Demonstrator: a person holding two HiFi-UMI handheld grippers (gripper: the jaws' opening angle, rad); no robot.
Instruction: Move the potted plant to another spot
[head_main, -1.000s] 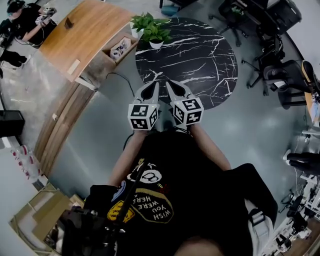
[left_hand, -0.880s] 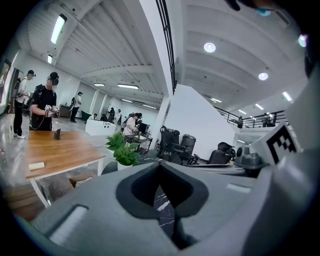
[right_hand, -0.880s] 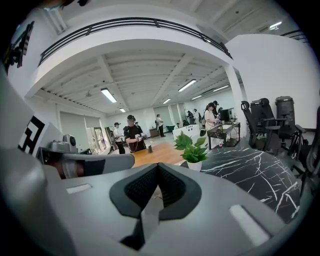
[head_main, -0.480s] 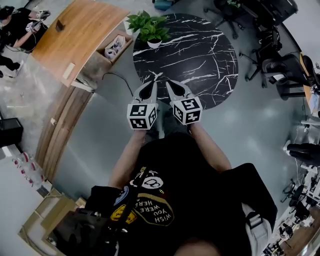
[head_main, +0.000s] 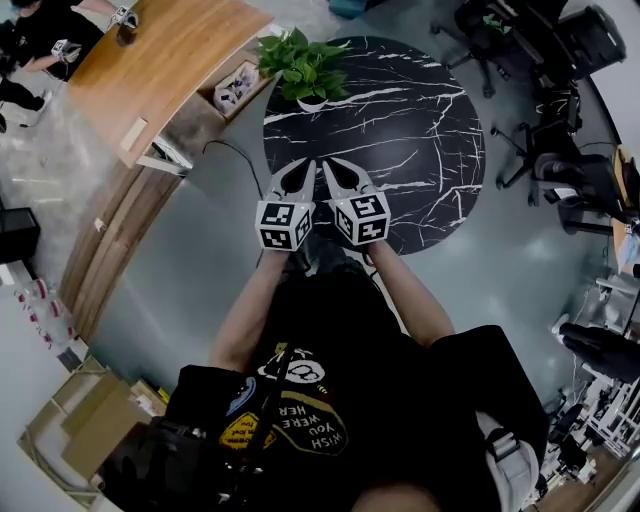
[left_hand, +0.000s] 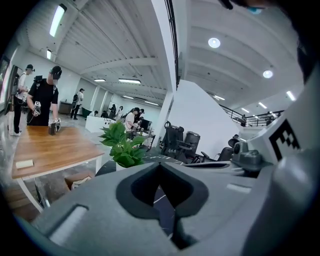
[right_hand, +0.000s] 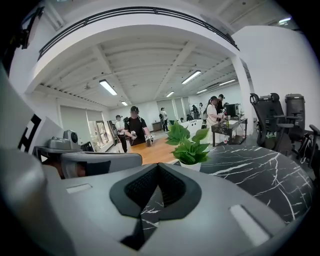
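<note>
Facing a round black marble table, with the potted plant sitting at its far-left rim, well apart from both tools. Holding the left gripper and right gripper side by side over the near edge — both clenched shut, empty — probably lining up for a two-sided grab of the white pot.

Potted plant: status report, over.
Both shut, empty: left gripper, right gripper. Untouched potted plant on marble table, far edge. Nothing visible in the way.
</note>
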